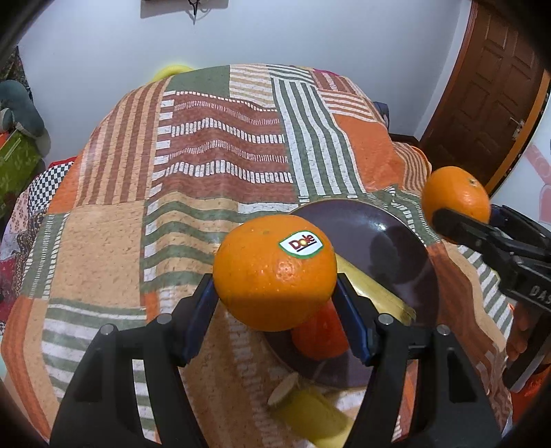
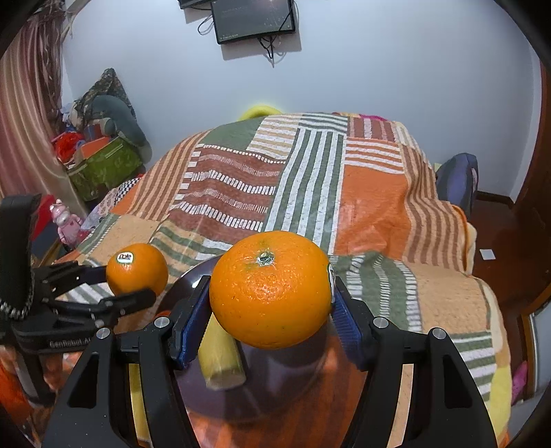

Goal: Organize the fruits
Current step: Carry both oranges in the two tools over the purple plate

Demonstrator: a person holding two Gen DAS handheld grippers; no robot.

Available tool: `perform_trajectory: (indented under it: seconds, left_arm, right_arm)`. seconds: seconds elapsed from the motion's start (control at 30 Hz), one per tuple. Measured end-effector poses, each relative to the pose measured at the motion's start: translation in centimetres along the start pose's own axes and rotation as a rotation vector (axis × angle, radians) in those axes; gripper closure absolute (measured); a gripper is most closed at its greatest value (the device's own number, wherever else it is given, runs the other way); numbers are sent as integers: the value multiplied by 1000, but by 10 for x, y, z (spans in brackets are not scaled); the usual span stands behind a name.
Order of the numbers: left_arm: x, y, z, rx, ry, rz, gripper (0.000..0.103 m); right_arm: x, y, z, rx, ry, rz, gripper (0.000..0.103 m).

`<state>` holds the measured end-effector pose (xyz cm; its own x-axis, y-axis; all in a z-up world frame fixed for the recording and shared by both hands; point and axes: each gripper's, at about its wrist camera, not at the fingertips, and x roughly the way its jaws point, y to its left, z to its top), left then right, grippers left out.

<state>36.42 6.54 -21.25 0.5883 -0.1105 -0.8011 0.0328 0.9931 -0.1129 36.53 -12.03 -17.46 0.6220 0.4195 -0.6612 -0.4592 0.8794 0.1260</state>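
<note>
My left gripper (image 1: 275,286) is shut on an orange with a Dole sticker (image 1: 273,272), held above the near left edge of a dark plate (image 1: 385,237) on the bed. My right gripper (image 2: 272,293) is shut on a second orange (image 2: 270,289), stem end up, held above the same plate (image 2: 193,275). Each gripper shows in the other's view: the right one with its orange (image 1: 456,200) at the right, the left one with the Dole orange (image 2: 136,274) at the left. A yellow banana-like piece (image 2: 222,355) and an orange-red piece (image 1: 320,337) lie on the plate.
The plate sits on a patchwork striped bedspread (image 1: 220,165). A yellow piece (image 1: 310,413) lies at the plate's near edge. A brown door (image 1: 489,89) stands at the right. Green boxes and clutter (image 2: 100,165) stand at the left wall. A screen (image 2: 253,19) hangs on the wall.
</note>
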Motion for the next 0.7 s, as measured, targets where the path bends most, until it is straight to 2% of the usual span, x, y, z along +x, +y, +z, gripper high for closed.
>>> perform_trajectory:
  seconds: [0.37, 0.7]
  left_arm:
    - [30, -8, 8, 9, 46, 7, 36]
    - [35, -12, 8, 41, 57, 11, 35]
  right_arm:
    - [48, 2, 8, -28, 81, -13, 41]
    - [79, 4, 3, -43, 161, -10, 41]
